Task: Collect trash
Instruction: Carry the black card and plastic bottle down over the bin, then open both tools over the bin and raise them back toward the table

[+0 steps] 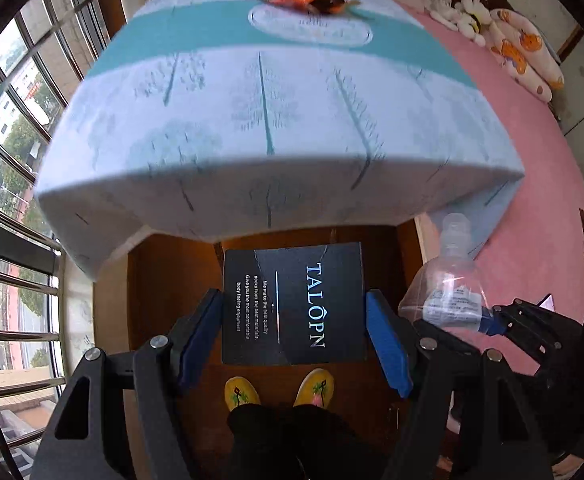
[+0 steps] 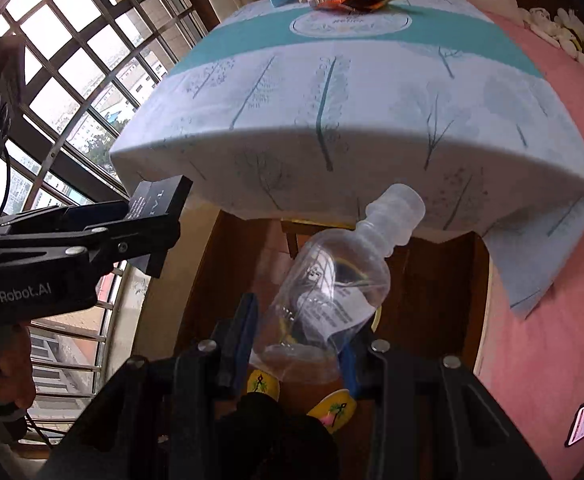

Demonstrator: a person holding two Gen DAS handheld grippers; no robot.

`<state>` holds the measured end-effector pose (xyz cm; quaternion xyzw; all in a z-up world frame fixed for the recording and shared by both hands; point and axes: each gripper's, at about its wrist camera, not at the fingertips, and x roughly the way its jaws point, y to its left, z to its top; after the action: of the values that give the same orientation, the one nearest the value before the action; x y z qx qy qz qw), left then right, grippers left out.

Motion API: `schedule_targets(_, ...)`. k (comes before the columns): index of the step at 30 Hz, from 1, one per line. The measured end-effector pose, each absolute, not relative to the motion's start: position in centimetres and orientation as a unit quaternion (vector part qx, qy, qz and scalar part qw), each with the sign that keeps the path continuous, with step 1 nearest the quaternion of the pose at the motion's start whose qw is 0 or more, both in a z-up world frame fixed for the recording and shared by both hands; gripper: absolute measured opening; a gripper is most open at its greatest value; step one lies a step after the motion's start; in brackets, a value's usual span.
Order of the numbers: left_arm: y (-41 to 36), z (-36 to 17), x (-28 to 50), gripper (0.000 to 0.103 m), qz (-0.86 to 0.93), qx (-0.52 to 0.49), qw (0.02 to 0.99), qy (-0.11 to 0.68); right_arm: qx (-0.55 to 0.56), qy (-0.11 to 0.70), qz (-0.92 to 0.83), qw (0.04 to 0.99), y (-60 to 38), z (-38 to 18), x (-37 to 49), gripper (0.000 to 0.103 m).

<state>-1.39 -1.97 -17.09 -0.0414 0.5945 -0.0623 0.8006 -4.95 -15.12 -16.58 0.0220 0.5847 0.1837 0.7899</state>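
The left hand-held gripper (image 1: 293, 334) is clamped on a black box (image 1: 293, 304), held above the floor before the desk (image 1: 276, 120). To its right, the right hand-held gripper (image 2: 293, 334) grips a clear plastic bottle (image 2: 331, 288), neck tilted toward the desk.

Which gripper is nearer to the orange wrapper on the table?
Neither clearly. The left gripper, holding the black box, and the right gripper, holding the clear bottle, are both off the table's near edge, far from the orange wrapper.
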Motion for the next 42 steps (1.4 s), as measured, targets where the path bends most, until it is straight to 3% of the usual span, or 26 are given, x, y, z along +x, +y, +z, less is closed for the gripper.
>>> schedule_targets(16, -2.2, -40.9, 1.4, 0.071, -0.107, -0.036, 0.747, 0.655, 0.048, 0.627, 0.115, 0.769, -14.1, -36.8, -4.2, 0.037)
schedule_targets(19, -2.7, -43.3, 1.7, 0.073, -0.12, -0.029, 0.741, 0.66, 0.054, 0.632, 0.102, 0.766, -14.5, -39.1, -4.1, 0.037)
schedule_targets(20, -2.9, -43.9, 2.0, 0.078, -0.123, -0.024, 0.737, 0.664, 0.055, 0.634, 0.097, 0.765, -14.6, -39.7, -4.0, 0.037)
schedule_targets(23, -2.8, -44.9, 2.0, 0.095, -0.126, -0.009, 0.737, 0.664, 0.059, 0.641, 0.086, 0.761, -14.6, -41.3, -4.2, 0.037)
schedule_targets(25, -2.8, -45.2, 2.0, 0.097, -0.124, -0.003, 0.739, 0.662, 0.059, 0.644, 0.083, 0.758, -14.6, -41.9, -4.2, 0.037)
schedule_targets(40, 1.9, -41.7, 1.2, 0.097, -0.059, -0.036, 0.776, 0.627, 0.055, 0.645, 0.103, 0.755, -12.8, -42.3, -2.4, 0.038)
schedule_targets(42, 2.2, -40.7, 1.1, 0.097, -0.055, -0.037, 0.779, 0.623, 0.057, 0.65, 0.097, 0.751, -12.6, -42.0, -2.1, 0.05)
